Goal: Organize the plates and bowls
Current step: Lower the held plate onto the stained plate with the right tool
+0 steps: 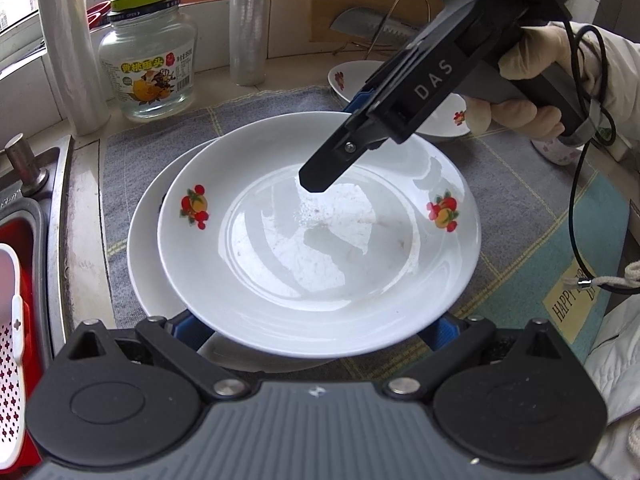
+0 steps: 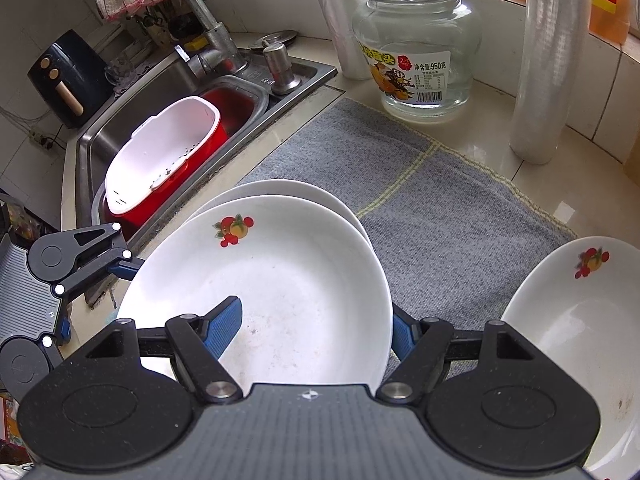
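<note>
A white plate with fruit decals [image 1: 320, 240] lies on top of a second white plate [image 1: 144, 248] on a grey mat [image 1: 160, 148]. My right gripper [image 1: 332, 152] straddles the top plate's far rim, one finger over the plate and one outside it; in the right wrist view the plate [image 2: 280, 280] sits between its blue pads [image 2: 224, 324], jaws open. My left gripper [image 1: 316, 332] is at the plate's near rim, fingers wide apart under it. Two white bowls [image 1: 352, 76] with fruit decals stand behind; one shows in the right wrist view [image 2: 580, 320].
A glass jar [image 1: 148, 64] and rolls of cling film [image 1: 248, 24] stand at the back by the window. A sink [image 2: 160, 92] with a red basin and white strainer [image 2: 164, 152] lies to the left. A cleaver [image 1: 372, 26] rests at the back right.
</note>
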A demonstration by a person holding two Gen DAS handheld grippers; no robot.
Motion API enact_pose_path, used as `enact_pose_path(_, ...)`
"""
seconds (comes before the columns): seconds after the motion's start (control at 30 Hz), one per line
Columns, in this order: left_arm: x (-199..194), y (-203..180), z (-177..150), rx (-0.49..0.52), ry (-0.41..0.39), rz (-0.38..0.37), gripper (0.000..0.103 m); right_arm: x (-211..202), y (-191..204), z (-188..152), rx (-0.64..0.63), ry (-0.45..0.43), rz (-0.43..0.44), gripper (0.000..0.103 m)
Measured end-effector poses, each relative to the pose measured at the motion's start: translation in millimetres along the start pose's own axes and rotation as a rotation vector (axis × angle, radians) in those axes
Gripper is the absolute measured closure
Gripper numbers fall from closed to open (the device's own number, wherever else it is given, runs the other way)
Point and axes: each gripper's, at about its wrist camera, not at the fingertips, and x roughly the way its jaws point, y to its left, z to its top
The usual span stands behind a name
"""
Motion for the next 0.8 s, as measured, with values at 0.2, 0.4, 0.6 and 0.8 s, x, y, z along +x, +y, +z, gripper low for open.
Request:
enact_pose_path(0.2,4.3,2.8,2.7,-0.002,0.020,0.011,0.002,0.3,2.1,0.7,-0.004,0.008,-0.015,0.023)
enact_pose_path(0.4,3.9,4.2,9.5,-0.004,0.054,0.033,0.002,0.6,1.1,0.4,0.003,0.018,-0.020,0.023)
enact_pose_path(0.6,4.6,3.3,10.5,0.021,0.075,0.037,0.002,-1.8,0.9,-1.0,0.011,0.015,-0.017,0.023)
enact_pose_path(0.8,0.6,3.6,10.5,0.035,0.084,0.042,0.002,-5.4,-1.0,-2.8,0.027,0.008,-0.007,0.023)
